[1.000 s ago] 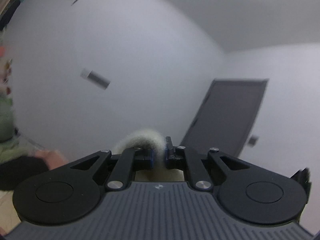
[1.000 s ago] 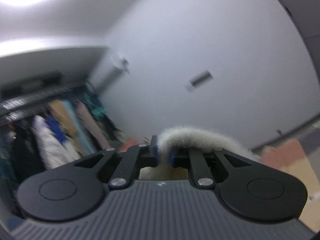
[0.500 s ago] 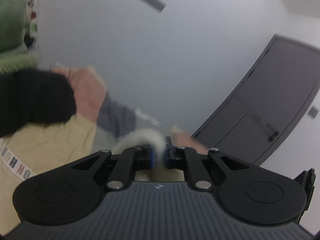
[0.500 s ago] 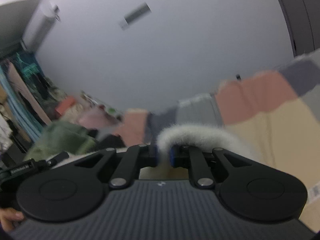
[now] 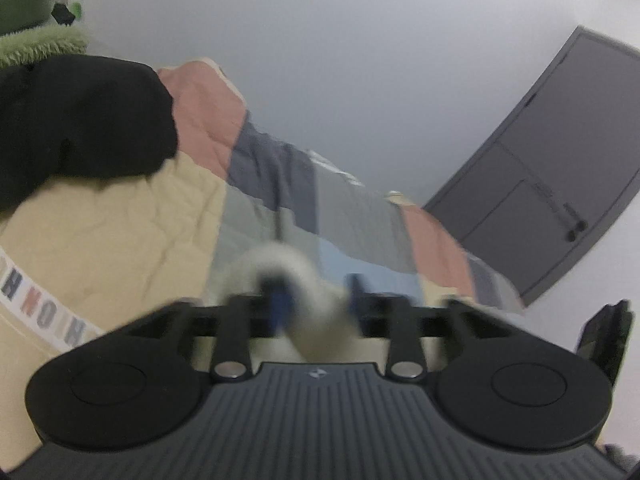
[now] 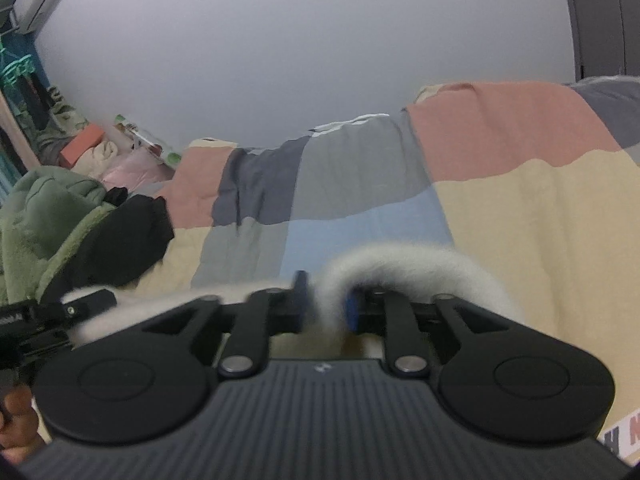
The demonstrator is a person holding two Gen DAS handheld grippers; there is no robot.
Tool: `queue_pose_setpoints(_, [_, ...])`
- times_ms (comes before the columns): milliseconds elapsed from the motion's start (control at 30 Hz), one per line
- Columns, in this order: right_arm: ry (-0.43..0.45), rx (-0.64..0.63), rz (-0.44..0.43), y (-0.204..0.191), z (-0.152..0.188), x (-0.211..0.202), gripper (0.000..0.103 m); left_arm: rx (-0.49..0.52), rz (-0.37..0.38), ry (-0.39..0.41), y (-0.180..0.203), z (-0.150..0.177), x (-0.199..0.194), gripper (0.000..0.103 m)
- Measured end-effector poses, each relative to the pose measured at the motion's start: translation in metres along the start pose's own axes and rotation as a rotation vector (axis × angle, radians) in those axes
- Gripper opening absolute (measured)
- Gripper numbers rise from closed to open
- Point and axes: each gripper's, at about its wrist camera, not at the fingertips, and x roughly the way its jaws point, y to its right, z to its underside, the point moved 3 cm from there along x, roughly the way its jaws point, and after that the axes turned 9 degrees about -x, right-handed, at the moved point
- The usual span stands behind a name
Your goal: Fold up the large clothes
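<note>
A white fluffy garment (image 6: 400, 268) lies between the fingers of both grippers. In the left wrist view the left gripper (image 5: 316, 300) stands open, its blue-padded fingers apart, and the fluffy white fabric (image 5: 316, 320) runs loose through the gap; the fingers are motion-blurred. In the right wrist view the right gripper (image 6: 324, 304) is also open, with the fabric arching over the gap and off to the right. Both grippers hover low over a patchwork bedspread (image 6: 360, 184). The rest of the garment is hidden under the gripper bodies.
A black garment (image 5: 76, 128) and a green fleece (image 6: 40, 220) lie heaped at the bed's left side. A grey door (image 5: 552, 184) stands to the right. Boxes and clutter (image 6: 116, 148) sit by the far wall. The left gripper's body (image 6: 36, 316) shows at the right view's left edge.
Both grippers have tilted down from the wall and ceiling towards the bed. Their jaws, shut on the white fabric before, have opened.
</note>
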Motion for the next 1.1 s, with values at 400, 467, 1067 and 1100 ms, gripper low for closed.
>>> queue_pose_setpoints(400, [0.110,-0.085,-0.060,-0.048,0.013,-0.127,0.047,0.178,0.003,0.117,0.094,0.060,-0.155,0.057])
queue_pose_setpoints(467, [0.123,-0.102,-0.062,-0.060,0.023,-0.160,0.047,0.201,-0.002,0.134,0.106,0.077,-0.186,0.057])
queue_pose_setpoints(1067, [0.171,-0.133,-0.041,-0.083,0.149,-0.333,0.047,0.270,-0.107,0.174,0.105,0.242,-0.346,0.057])
queue_pose_setpoints(1100, [0.166,-0.131,-0.041,-0.083,0.157,-0.334,0.047,0.269,-0.115,0.171,0.099,0.249,-0.345,0.057])
